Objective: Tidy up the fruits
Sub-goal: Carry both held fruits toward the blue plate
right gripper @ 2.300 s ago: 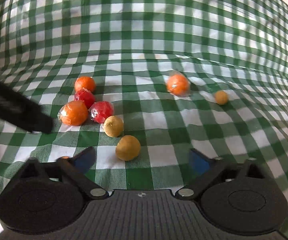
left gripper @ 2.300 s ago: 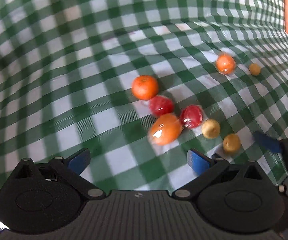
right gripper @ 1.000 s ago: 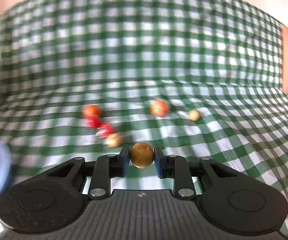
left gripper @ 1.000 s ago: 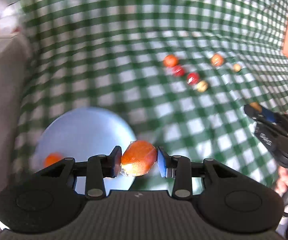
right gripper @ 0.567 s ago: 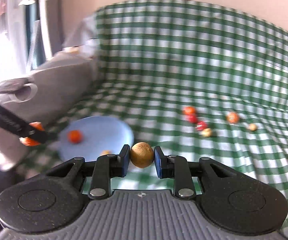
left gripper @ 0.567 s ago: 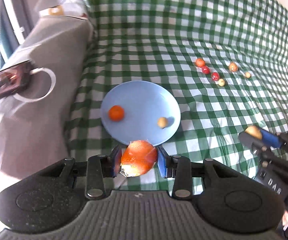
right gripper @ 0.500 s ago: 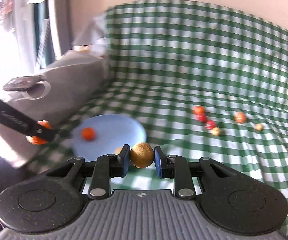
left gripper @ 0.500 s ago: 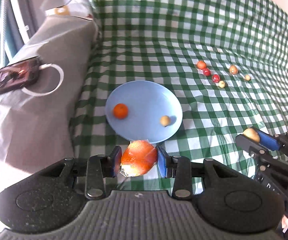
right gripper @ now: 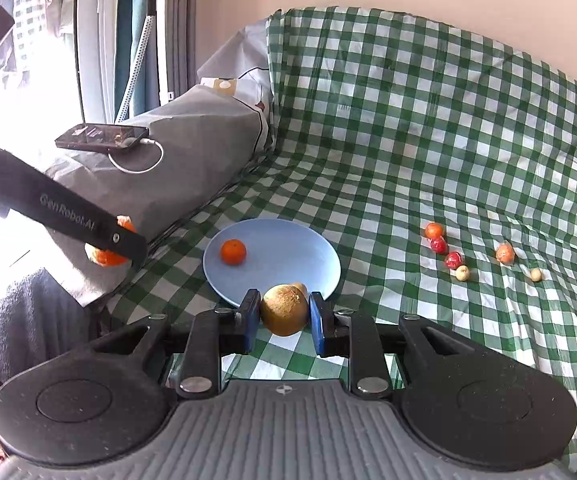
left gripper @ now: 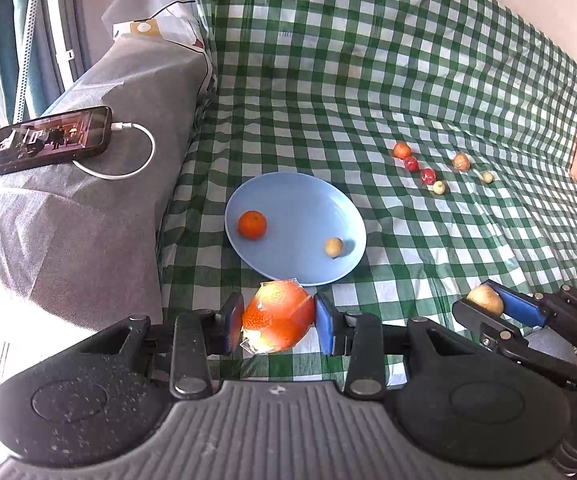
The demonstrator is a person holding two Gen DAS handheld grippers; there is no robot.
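Near the blue plate (left gripper: 352, 216): both loads now carried over from the fruit cluster.
Wrapped orange fruit (left gripper: 278, 317) is clamped in the left gripper (left gripper: 278, 322) fingers, brown fruit (right gripper: 284, 309) in the right gripper (right gripper: 284, 322); release is pending.

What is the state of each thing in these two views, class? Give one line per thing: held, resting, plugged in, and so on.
Left tongs: shut on the wrapped orange fruit.
Right tongs: shut on the brown fruit.
Blue plate: flat on the cloth, holding an orange and a small tan fruit.
Phone: lying flat, screen lit, cable plugged in.
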